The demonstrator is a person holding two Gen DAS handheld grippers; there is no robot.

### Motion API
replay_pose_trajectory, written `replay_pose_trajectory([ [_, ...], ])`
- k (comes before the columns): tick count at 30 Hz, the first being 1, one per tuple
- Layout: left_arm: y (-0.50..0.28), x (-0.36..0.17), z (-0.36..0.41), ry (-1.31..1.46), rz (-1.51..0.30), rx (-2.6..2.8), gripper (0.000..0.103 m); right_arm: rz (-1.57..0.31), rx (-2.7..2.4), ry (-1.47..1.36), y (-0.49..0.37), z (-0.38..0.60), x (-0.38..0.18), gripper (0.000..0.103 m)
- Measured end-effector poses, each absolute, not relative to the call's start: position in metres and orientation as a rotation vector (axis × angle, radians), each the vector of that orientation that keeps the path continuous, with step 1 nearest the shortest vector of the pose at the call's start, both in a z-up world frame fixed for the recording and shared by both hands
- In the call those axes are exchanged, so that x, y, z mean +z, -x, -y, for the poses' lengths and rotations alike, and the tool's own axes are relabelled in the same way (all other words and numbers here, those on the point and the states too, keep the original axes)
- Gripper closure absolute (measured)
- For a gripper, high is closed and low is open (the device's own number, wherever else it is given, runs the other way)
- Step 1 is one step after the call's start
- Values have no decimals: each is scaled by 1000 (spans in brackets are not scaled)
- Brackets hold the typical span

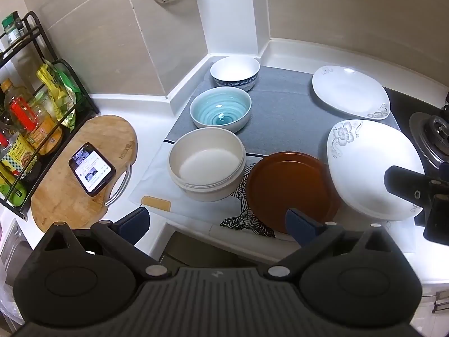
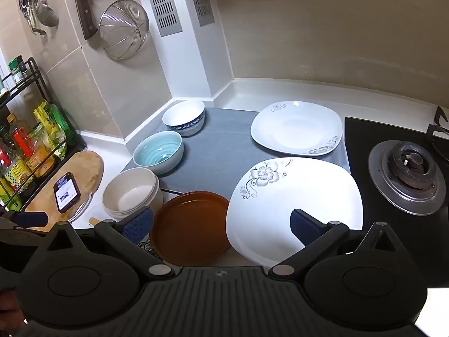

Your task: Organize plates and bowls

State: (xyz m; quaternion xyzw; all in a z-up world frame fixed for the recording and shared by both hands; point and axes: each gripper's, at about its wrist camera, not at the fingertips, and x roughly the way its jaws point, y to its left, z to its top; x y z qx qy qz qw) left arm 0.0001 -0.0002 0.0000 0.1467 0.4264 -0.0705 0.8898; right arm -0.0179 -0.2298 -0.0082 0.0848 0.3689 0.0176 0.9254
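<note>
On a grey mat [image 1: 280, 112] stand three bowls in a row: a blue-rimmed white bowl [image 1: 235, 73] at the back, a teal bowl [image 1: 220, 110], and a cream bowl [image 1: 206, 163] nearest. A brown plate [image 1: 289, 188] lies in front. Two white flowered plates lie on the right, one far [image 1: 350, 91], one near [image 1: 373, 168]. My left gripper [image 1: 216, 224] is open and empty, above the counter's front edge. My right gripper [image 2: 221, 224] is open and empty, over the brown plate [image 2: 193, 224] and the near white plate [image 2: 294, 207].
A wooden cutting board [image 1: 84, 174] with a phone [image 1: 91, 168] lies left. A black rack [image 1: 33, 112] of bottles stands far left. A gas burner [image 2: 409, 174] is on the right. A strainer [image 2: 123, 28] and knife hang on the wall.
</note>
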Motion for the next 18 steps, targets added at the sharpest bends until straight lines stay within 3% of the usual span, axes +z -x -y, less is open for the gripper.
replay_pose_trajectory([
  [18,-5,1,10,-304,-888,-145,0,-760,15,-190,19,237,-12,0],
])
